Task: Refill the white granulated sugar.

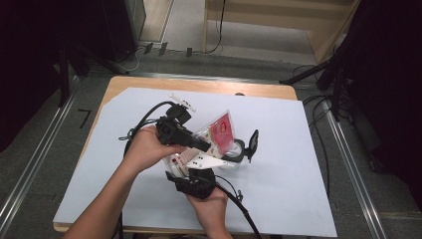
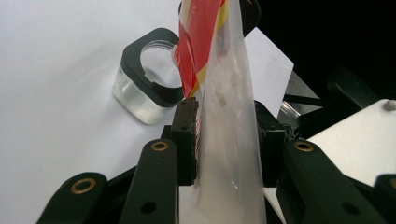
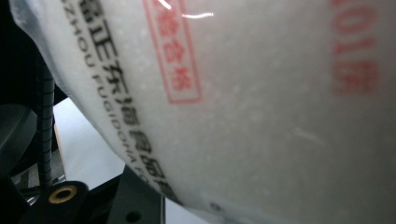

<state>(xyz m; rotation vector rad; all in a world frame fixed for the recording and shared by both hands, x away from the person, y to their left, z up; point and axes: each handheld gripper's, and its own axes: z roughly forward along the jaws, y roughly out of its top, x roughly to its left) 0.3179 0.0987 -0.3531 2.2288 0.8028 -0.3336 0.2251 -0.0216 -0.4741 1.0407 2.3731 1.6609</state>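
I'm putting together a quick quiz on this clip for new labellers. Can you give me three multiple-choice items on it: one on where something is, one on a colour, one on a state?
1. Where is the clear jar?
A. On the white sheet, beyond the bag
B. On the floor
C. In the person's left hand

2. What colour is the printed panel on the plastic bag?
A. Blue
B. Red
C. Green

3. How does the left gripper stand?
A. Wide open over the jar
B. Lying on the table
C. Shut on the bag

Answers:
1. A: the left gripper view shows the jar standing on the white sheet, past the bag.
2. B: the high view and the left gripper view both show a red panel.
3. C: in the left gripper view the jaws pinch the bag's clear edge between them.
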